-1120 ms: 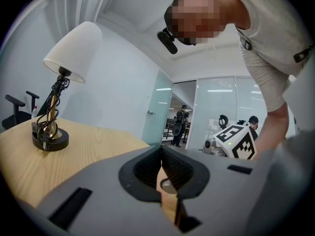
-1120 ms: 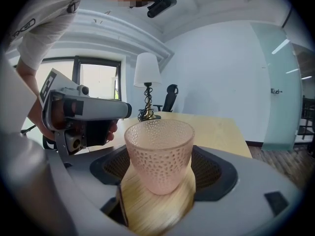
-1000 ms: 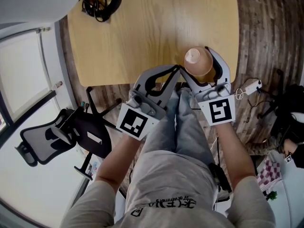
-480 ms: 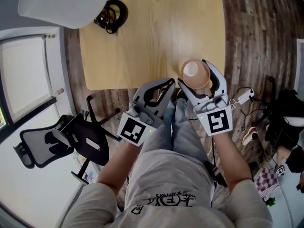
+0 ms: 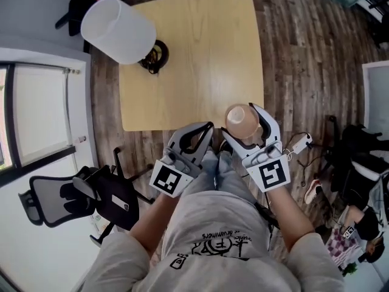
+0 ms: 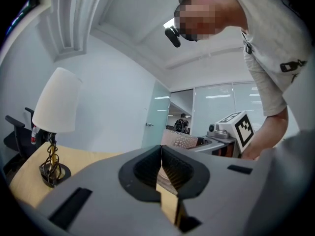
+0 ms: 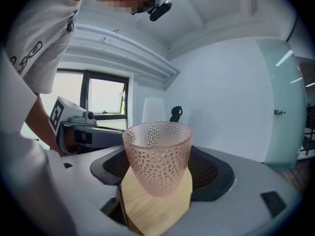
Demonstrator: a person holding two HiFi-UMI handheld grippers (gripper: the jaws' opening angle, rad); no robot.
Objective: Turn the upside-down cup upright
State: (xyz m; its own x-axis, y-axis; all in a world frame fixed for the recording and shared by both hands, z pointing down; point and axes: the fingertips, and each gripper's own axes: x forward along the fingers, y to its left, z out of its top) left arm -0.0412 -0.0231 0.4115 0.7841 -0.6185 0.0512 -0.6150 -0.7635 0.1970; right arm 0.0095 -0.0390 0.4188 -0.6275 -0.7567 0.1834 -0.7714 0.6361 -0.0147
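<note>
A pinkish dimpled glass cup (image 5: 241, 121) hangs in the air over the near edge of the wooden table (image 5: 182, 59). My right gripper (image 5: 244, 125) is shut on it, one finger on each side. In the right gripper view the cup (image 7: 157, 161) stands between the pads (image 7: 209, 173) with its wide rim up and its narrow end down. My left gripper (image 5: 208, 128) is just left of it, shut with nothing in it. In the left gripper view the jaws of my left gripper (image 6: 160, 167) meet in a thin line.
A lamp with a white shade (image 5: 118, 29) and a dark base (image 5: 155, 55) stands at the table's far left. A black office chair (image 5: 79, 196) is on the floor at the left. Cables and a power strip (image 5: 301, 143) lie on the right.
Both grippers have risen together, and the cup has come up with the right one. The table now looks smaller and farther below, and the lamp has come into view.
</note>
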